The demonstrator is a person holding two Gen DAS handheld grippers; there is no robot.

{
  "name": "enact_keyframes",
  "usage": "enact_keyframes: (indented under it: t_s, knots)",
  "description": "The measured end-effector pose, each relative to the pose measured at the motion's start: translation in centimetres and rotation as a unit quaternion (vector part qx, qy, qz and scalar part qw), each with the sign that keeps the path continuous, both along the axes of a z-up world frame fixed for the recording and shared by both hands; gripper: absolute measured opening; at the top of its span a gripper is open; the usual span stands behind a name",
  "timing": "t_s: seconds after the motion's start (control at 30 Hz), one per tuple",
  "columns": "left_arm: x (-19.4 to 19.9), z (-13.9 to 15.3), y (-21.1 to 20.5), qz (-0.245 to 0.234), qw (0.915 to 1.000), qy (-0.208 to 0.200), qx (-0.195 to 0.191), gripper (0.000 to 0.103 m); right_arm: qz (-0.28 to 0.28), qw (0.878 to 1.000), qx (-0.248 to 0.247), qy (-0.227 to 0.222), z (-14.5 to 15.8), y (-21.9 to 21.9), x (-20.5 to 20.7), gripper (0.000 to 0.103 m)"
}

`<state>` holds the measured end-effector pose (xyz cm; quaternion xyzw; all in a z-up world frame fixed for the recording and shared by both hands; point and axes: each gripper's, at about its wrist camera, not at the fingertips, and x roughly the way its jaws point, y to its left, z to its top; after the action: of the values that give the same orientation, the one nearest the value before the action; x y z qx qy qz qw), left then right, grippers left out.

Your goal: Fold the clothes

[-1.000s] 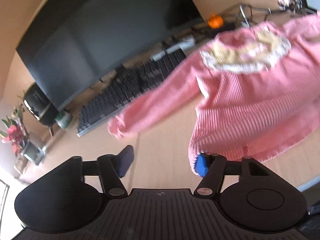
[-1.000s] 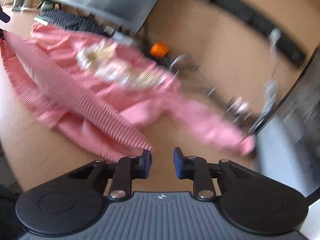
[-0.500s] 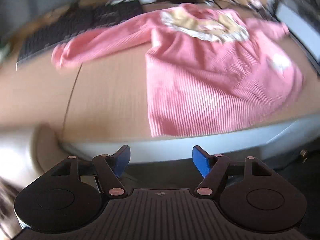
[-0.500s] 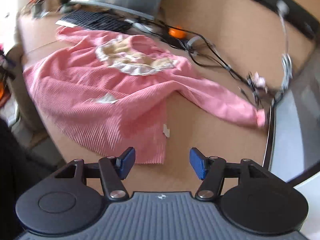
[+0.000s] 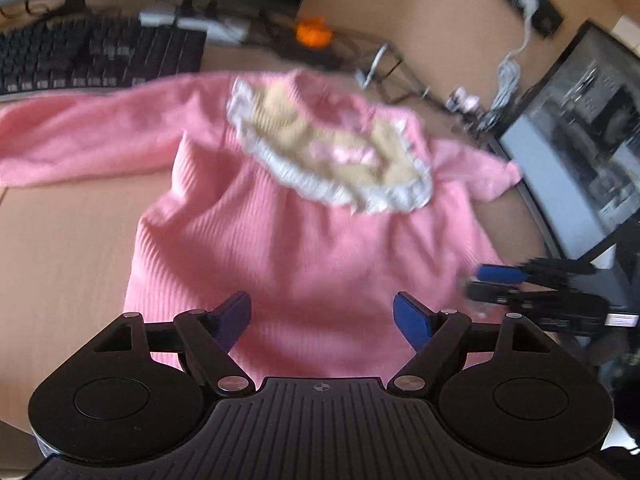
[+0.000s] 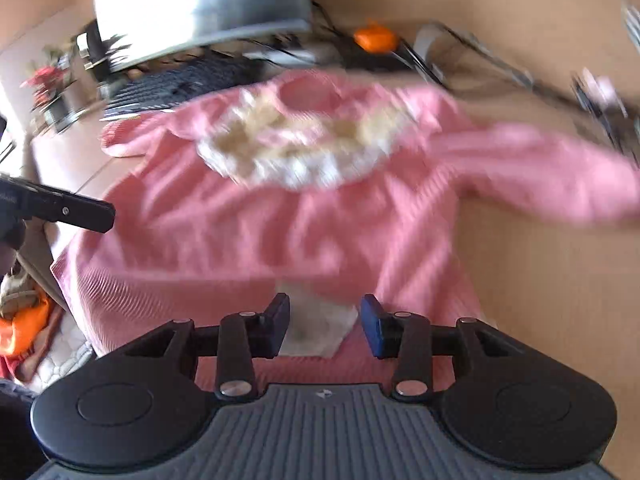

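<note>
Left gripper (image 5: pixel 322 316) first: its blue fingers (image 5: pixel 412 320) stand wide apart and have just been opening further, nothing pinched between them, only the lower body of the pink sweater (image 5: pixel 304 248) showing in the gap beyond. Over on the right gripper (image 6: pixel 325 326), the fingers (image 6: pixel 374 330) sit at a moderate gap and have just been closing in. A pale fabric patch (image 6: pixel 320 330) on the sweater (image 6: pixel 248 236) shows between them, and the pads are not seen pressing on it. From the left wrist view the right gripper (image 5: pixel 500 280) pokes in at the sweater's right edge, blurred; from the right wrist view the left gripper's dark finger (image 6: pixel 68 210) reaches in over the sweater's left side.

Moving outward, the sweater lies spread flat on the wooden worktop (image 5: pixel 68 248), front up, its cream frilled collar (image 5: pixel 332 156) toward the far side and one sleeve (image 5: pixel 92 140) stretched out to the left, the other sleeve (image 6: pixel 540 172) out to the right. Its hem lies at the near edge of the worktop.

Behind the collar sit a black keyboard (image 5: pixel 96 56), an orange object (image 5: pixel 314 32) among tangled cables, and a dark monitor (image 5: pixel 580 132) at the right. The right wrist view also catches red flowers (image 6: pixel 46 80) far left. Everything is motion-blurred.
</note>
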<state>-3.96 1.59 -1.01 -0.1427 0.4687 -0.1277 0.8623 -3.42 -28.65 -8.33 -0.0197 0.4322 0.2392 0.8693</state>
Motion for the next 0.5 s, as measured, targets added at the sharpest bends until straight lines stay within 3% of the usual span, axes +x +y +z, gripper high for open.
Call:
enact_keyframes:
  t_s: [0.17, 0.3, 0.37, 0.4, 0.43, 0.5]
  knots:
    - [0.4, -0.7, 3.1, 0.017, 0.9995, 0.023, 0.009, 0.083, -0.042, 0.999, -0.010, 0.027, 0.3, -2.5, -3.0, 0.043]
    - [1.8, 1.7, 5.5, 0.006, 0.9998, -0.017, -0.007, 0.088, -0.087, 0.996, 0.000, 0.011, 2.2, -2.3, -3.1, 0.044]
    - [3.5, 2.5, 5.5, -0.008, 0.9991, -0.040, 0.006, 0.094, -0.106, 0.994, 0.007, -0.011, 3.3, -1.3, -1.9, 0.044]
    - [4.4, 2.9, 5.5, -0.015, 0.9985, -0.052, 0.014, 0.094, -0.111, 0.994, 0.004, -0.021, 3.8, -0.5, -1.4, 0.041]
    - [5.4, 3.1, 5.1, -0.020, 0.9974, -0.061, 0.032, 0.094, -0.113, 0.993, -0.007, -0.032, 4.0, 0.5, -0.8, 0.031]
    - [7.5, 2.8, 3.8, -0.038, 0.9936, -0.075, 0.075, 0.094, -0.108, 0.992, -0.035, -0.045, 4.3, 2.5, 0.3, 0.028]
